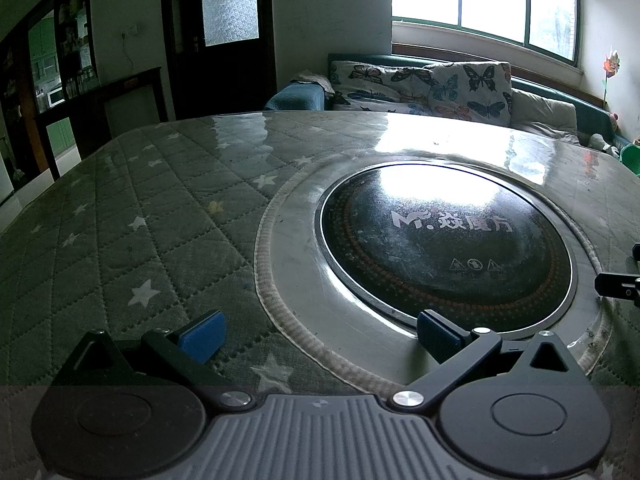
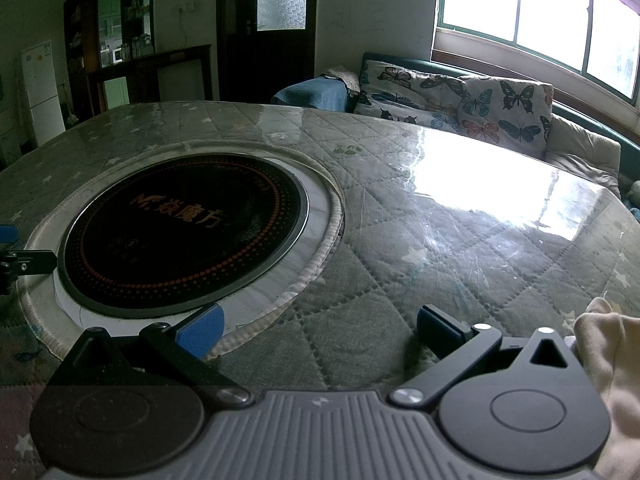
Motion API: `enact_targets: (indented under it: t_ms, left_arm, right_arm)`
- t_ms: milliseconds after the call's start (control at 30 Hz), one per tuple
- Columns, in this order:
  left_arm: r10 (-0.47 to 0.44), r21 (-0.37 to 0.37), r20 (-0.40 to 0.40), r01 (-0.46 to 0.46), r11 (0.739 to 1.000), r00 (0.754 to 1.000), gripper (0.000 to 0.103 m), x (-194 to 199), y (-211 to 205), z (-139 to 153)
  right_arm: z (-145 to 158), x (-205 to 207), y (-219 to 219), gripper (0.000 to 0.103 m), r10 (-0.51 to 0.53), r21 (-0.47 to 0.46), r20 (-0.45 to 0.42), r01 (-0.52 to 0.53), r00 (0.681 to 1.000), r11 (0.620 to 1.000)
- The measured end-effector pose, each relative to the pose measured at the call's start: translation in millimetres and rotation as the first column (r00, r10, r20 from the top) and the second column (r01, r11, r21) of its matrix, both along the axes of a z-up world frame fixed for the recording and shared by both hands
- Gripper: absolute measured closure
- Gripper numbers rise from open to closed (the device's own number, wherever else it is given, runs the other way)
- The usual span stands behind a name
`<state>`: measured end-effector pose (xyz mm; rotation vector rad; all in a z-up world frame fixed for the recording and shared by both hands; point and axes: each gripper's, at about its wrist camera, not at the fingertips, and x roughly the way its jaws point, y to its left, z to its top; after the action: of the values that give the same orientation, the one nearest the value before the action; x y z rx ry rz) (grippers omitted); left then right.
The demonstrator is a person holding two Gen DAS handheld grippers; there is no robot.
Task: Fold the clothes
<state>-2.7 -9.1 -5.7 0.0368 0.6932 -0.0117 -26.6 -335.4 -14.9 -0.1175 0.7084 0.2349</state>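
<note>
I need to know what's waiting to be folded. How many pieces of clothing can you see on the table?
1: a cream garment at the table's near right edge, beside the open right gripper. It is cut off by the frame, so more may be hidden.

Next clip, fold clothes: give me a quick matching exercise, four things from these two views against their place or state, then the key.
Things:
1. left gripper
2. cream garment
3. round black cooktop
4. butterfly cushions

Place or state:
A. set into the middle of the quilted table cover
B. open, holding nothing
C. on the sofa beneath the window
D. at the table's near right edge, beside the right gripper

Pairs: 1-B, 2-D, 3-A, 4-C
</note>
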Motion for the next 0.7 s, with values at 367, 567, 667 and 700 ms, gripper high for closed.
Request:
enact_targets:
  t_ms: [367,567,667,700]
  left_arm:
    - [0.000,0.000,0.000,0.000,1.000,1.000,0.000,-0.2,0.2,0.4]
    - [0.000,0.000,0.000,0.000,1.000,1.000,0.000,-0.2,0.5,0.4]
    - [0.000,0.000,0.000,0.000,1.000,1.000,0.000,-0.2,0.5,0.4]
    - [0.000,0.000,0.000,0.000,1.000,1.000,0.000,-0.2,0.5,0.4]
  right_arm:
    - [-0.1,-0.3,2.4,0.000,-0.007,-0.008,0.000,0.007,1.000,1.000]
    - [-0.7,5.3,9.1,0.000,-0.027,-0.023,0.000,0.027,1.000,0.999]
    - [-0.9,5.5,9.5,0.000,-0.029,-0.023,0.000,0.029,1.000,0.999]
    - [-0.9,5.4,9.5,0.000,-0.028,-0.023,0.000,0.028,1.000,0.999]
